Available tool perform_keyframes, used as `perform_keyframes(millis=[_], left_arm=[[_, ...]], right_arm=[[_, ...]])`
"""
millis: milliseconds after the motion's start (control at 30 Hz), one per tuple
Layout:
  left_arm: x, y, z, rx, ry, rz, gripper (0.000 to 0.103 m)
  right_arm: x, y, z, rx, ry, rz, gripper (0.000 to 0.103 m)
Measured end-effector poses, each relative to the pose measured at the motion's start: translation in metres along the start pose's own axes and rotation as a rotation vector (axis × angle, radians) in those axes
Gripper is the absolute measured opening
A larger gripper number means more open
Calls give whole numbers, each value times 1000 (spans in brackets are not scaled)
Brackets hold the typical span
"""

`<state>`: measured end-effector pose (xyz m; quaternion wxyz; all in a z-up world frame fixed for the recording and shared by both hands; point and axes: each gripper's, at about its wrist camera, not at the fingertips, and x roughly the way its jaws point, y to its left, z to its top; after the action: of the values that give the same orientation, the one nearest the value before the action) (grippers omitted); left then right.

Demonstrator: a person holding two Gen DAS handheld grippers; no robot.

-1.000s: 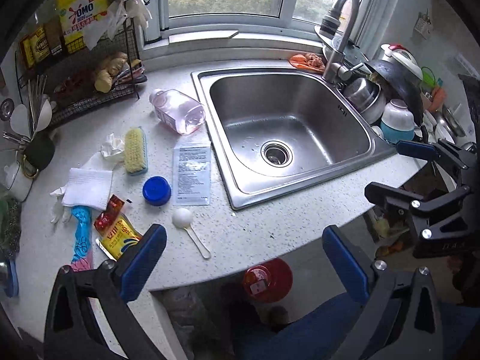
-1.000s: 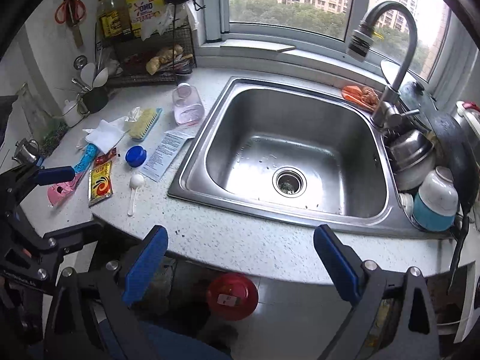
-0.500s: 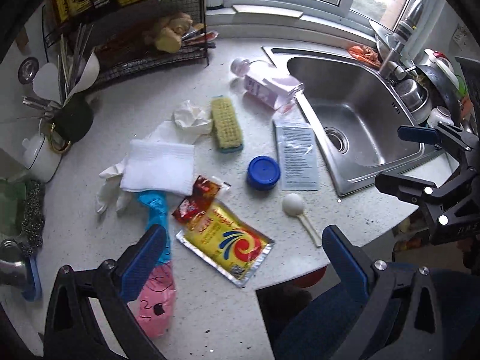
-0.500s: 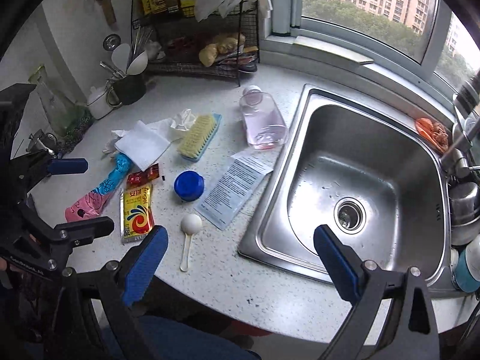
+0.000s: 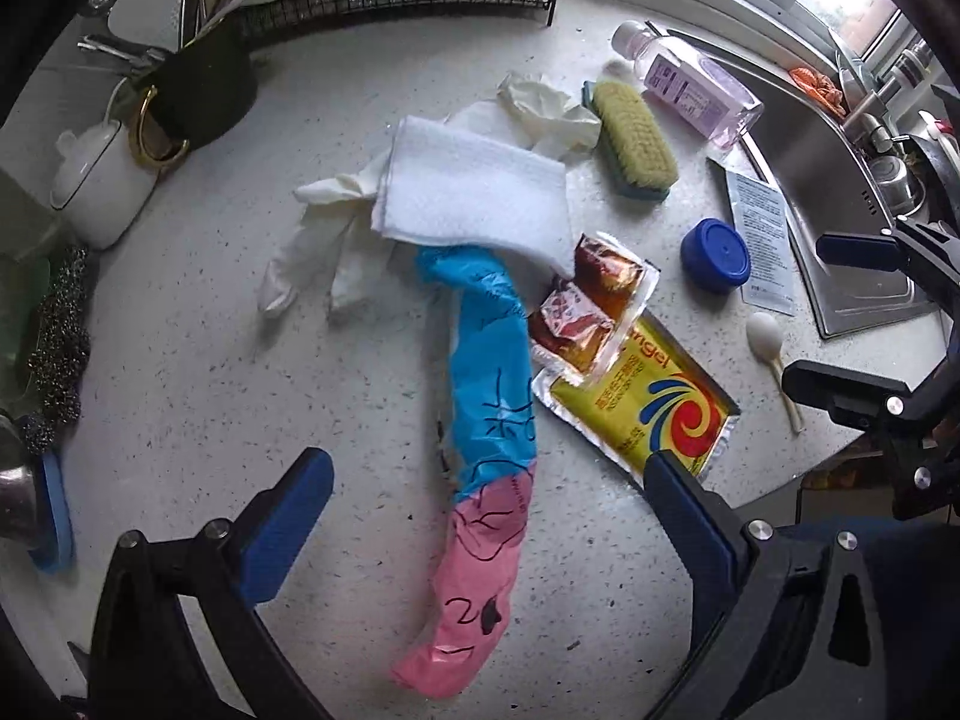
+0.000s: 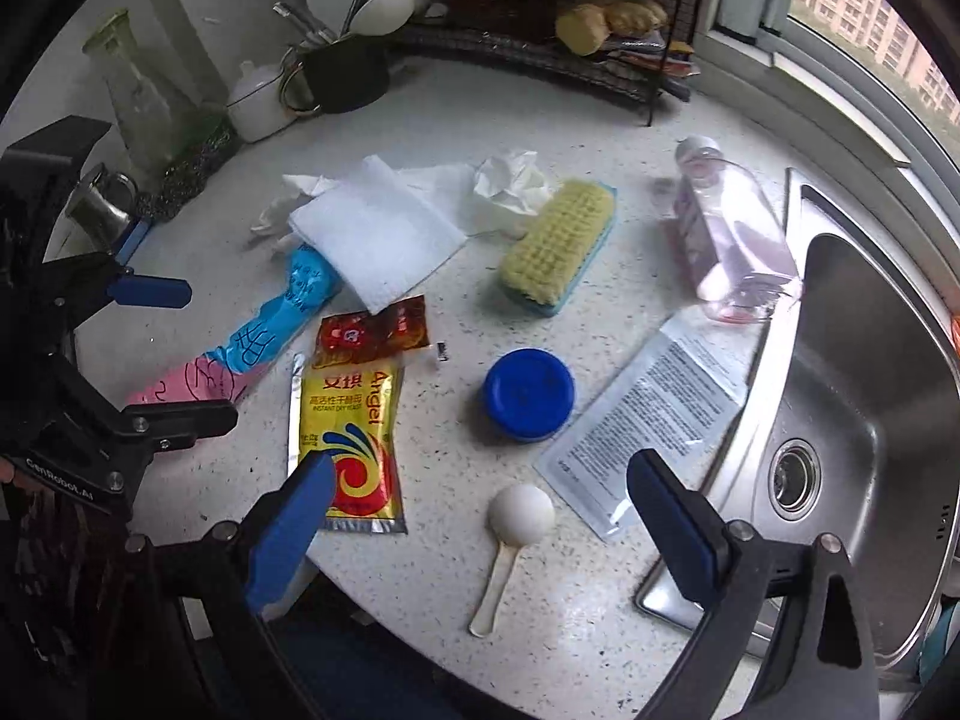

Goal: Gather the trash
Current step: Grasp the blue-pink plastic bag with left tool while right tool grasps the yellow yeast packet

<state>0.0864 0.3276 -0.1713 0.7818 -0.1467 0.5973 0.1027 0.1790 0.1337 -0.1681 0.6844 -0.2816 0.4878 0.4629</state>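
The trash lies scattered on the speckled tabletop (image 5: 180, 372) left of the sink. A long blue-and-pink wrapper (image 5: 486, 420) stretches toward the left hand-held gripper (image 5: 480, 501), whose blue fingers are spread wide to either side of it and hold nothing. Its upper end is tucked under a folded white cloth (image 5: 474, 192), which also covers part of a white glove (image 5: 312, 252). Just right of the wrapper, a small red sauce packet (image 5: 591, 312) overlaps the top of a yellow yeast sachet (image 5: 654, 402), whose lower corner is touched or hidden by the right finger of that gripper.

The right hand-held gripper (image 6: 474, 516) is likewise wide open and empty, hovering over the tabletop's near edge with a white plastic spoon (image 6: 516, 534) between its fingers. Beyond the spoon sits a blue lid (image 6: 528, 393), and beside it a printed clear pouch (image 6: 648, 420) reaching to the sink rim.

Farther back lie a crumpled tissue (image 6: 510, 183), a yellow scrub brush (image 6: 558, 246) and a clear bottle (image 6: 732, 240) on its side, holding pinkish liquid. The steel sink (image 6: 870, 420) holds nothing visible but its drain. A black mug (image 6: 348, 75) by the wall holds spoons and utensils; a wire rack (image 6: 576, 30) behind carries food items.
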Motion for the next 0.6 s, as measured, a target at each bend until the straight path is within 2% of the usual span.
perform_keyframes(millis=[100, 233, 333, 367, 400, 467, 533, 600], left_arm=[[8, 10, -6, -22, 8, -16, 98], [20, 20, -13, -57, 19, -31, 80], [18, 22, -15, -62, -3, -48, 77], [18, 22, -16, -62, -3, -56, 73], [16, 22, -16, -59, -15, -47, 68], [12, 22, -18, -53, -32, -48, 33], [11, 28, -19, -75, -26, -83, 20], [8, 31, -23, -84, -34, -92, 18]], right_arm=[[7, 7, 2, -19, 27, 7, 97], [14, 15, 4, -41, 58, 11, 97], [19, 19, 5, -43, 76, 15, 97], [20, 21, 5, -44, 78, 16, 97], [20, 22, 5, -45, 81, 12, 97], [22, 26, 4, -44, 86, 11, 97], [25, 30, 3, -42, 95, 17, 97], [29, 34, 4, -41, 107, 23, 97]])
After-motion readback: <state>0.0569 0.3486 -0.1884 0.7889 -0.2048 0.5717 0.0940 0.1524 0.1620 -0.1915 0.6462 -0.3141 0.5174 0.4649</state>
